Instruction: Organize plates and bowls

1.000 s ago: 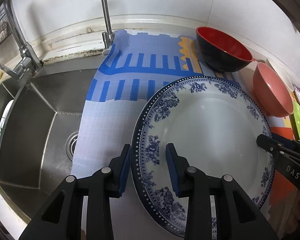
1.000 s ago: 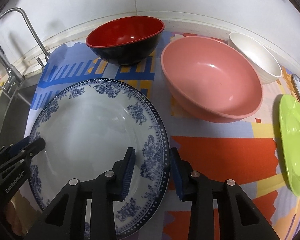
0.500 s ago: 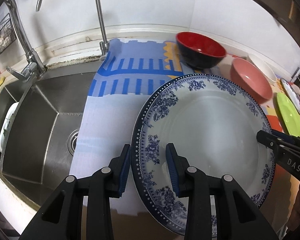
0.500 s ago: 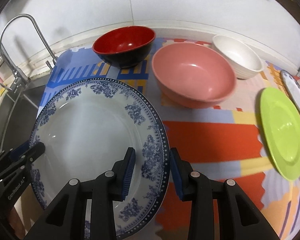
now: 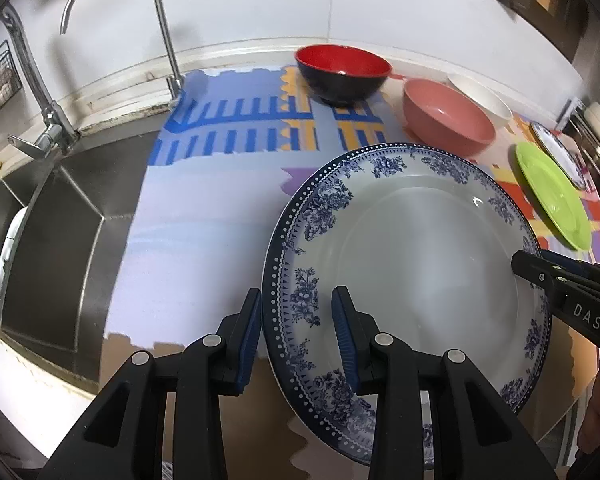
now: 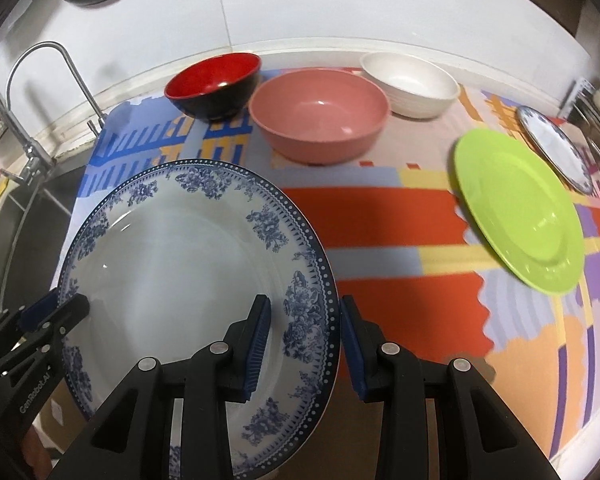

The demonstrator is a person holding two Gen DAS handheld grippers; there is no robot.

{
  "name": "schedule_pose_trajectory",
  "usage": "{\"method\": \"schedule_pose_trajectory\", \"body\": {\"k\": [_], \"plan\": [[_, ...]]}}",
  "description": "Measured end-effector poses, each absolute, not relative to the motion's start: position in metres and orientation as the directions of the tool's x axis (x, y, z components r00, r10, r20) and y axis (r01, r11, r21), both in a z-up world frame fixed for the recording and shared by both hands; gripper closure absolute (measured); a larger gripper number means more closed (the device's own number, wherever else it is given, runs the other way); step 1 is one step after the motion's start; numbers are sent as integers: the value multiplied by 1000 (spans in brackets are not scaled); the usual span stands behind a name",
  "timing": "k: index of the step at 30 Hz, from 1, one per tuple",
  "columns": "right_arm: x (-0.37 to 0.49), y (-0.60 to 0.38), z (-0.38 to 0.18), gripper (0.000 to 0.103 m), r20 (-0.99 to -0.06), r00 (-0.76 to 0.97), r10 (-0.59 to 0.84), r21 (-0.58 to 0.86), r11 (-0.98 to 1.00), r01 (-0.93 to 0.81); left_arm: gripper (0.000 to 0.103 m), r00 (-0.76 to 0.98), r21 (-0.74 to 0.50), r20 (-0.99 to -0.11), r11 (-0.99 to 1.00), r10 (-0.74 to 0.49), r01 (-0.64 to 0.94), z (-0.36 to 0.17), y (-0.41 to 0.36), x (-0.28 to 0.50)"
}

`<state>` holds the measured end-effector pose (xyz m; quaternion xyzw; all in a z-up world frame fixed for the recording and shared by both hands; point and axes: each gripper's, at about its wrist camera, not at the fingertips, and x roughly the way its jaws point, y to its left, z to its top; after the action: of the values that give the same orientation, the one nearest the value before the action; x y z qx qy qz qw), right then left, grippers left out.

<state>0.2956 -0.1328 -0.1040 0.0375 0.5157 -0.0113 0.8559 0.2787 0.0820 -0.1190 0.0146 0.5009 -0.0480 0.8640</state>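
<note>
We hold the large white porcelain plate with the blue floral rim [image 5: 416, 248] [image 6: 172, 264] between both tools, raised above the near edge of the table [image 6: 388, 216], which is covered by a mat of blue, orange and purple blocks. The left gripper [image 5: 296, 334] straddles the plate's left rim: one blue-padded finger sits outside the rim, the other on the white face, and the fingers are closed narrowly on that edge. The right gripper [image 6: 303, 342] does the same on the opposite rim, one finger on the plate's face and the other outside it, gripping the edge. Each tool shows in the other's view, at the far side of the plate.

Behind the plate, along the white wall, three bowls stand in a row: a red-lined black bowl [image 6: 214, 84] [image 5: 343, 73], a pink plastic bowl [image 6: 320, 114] [image 5: 448, 118] just beside it, and a white ribbed bowl [image 6: 410, 84] [image 5: 482, 98] close behind the pink one. To the right, a round lime-green plate [image 6: 518, 210] [image 5: 552, 194] lies on the mat, and a smaller blue-patterned plate [image 6: 556, 146] [image 5: 558, 152] sits just beyond it; we cannot tell if they touch. To the left are the steel sink [image 5: 48, 224] and a curved chrome tap [image 5: 160, 28].
</note>
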Motion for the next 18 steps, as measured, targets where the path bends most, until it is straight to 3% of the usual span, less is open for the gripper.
{"method": "schedule_pose_trajectory", "body": {"k": [18], "plan": [[259,-173,-125,67,-905,426,-7,48,992,119,68,434,-20,-897,989,-84,149,-136,43,256]]}}
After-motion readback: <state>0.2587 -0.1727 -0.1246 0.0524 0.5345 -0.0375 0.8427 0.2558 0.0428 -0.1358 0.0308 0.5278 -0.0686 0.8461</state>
